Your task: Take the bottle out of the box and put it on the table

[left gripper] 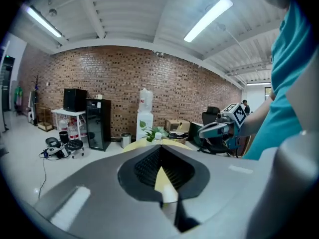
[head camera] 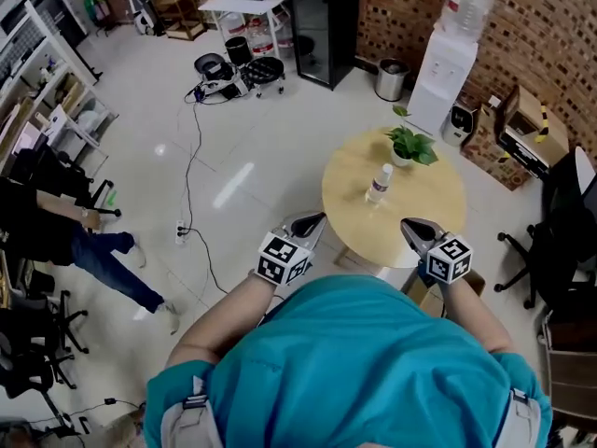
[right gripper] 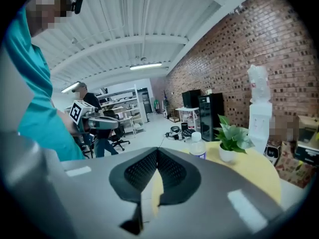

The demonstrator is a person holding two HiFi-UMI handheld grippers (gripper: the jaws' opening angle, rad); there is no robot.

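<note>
Right, both grippers are out in front of the person in the teal shirt (head camera: 354, 362), pointing towards the round table (head camera: 354, 215); the left gripper (head camera: 308, 222) sits just off the table's near-left rim, the right gripper (head camera: 415, 229) over its near-right rim; in the left gripper view the two dark jaws meet at their tips with nothing between them, only the yellow tabletop showing through the slot behind; same story in the right gripper view, jaws pressed together and empty; so neither tool has hold of anything; the bottle (head camera: 379, 183) stands upright on the table, about mid-top, clear with a white cap and a dark label, well apart from both grippers; just beyond it, near the far rim, a small plant (head camera: 410, 145) in a white pot, close to the bottle but not touching it; each gripper carries its marker cube, and each shows up in the other's view off to the side; past the table a white water dispenser (head camera: 443, 73) stands against the brick wall (head camera: 522, 26), with a black cabinet (head camera: 322, 21) further left; cables trail across the pale floor (head camera: 242, 157), and another person's legs show at the left edge beside some office chairs.
</note>
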